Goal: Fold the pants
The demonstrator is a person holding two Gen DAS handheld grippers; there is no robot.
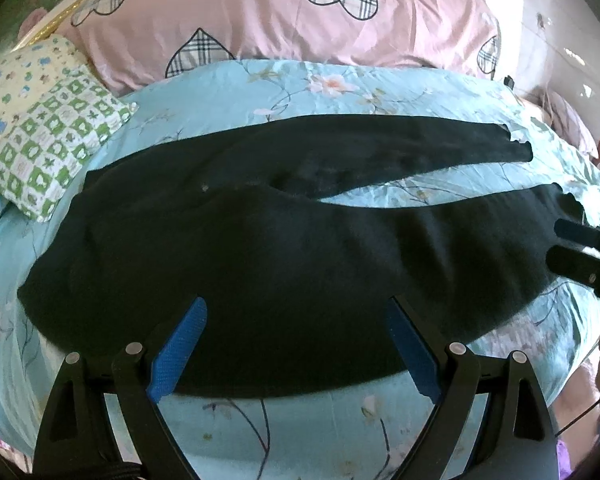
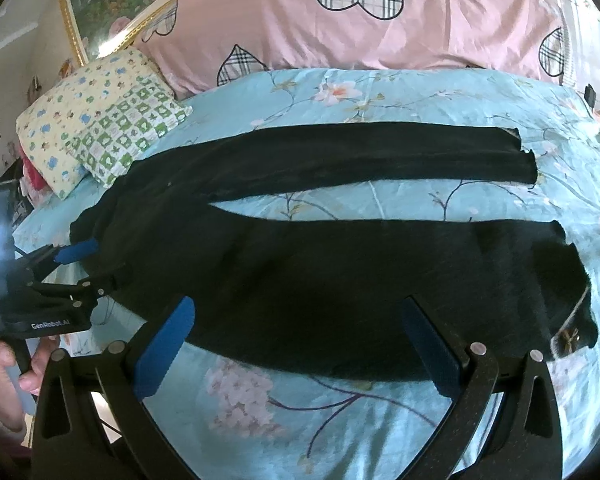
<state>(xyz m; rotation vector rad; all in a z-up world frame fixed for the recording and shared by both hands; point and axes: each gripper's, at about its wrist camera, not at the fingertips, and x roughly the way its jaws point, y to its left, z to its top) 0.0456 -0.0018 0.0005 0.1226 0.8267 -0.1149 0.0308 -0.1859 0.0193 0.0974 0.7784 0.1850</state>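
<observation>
The fingers (image 1: 180, 352) of the left gripper (image 1: 296, 344) and right gripper (image 2: 300, 344) were held spread, nothing pinched. The black pants (image 2: 340, 272) were laid flat across the bed (image 2: 380, 420), legs toward 3 o'clock. Folding was judged unstarted; the near leg's edge would need pinching first.

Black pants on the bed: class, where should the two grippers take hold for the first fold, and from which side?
Grip the near leg of the black pants along its near edge, coming from the bed's front side: left gripper toward the waist, right gripper toward the cuff. The legs lie flat and splayed, so lifting the near one over the far leg stacks them.
</observation>
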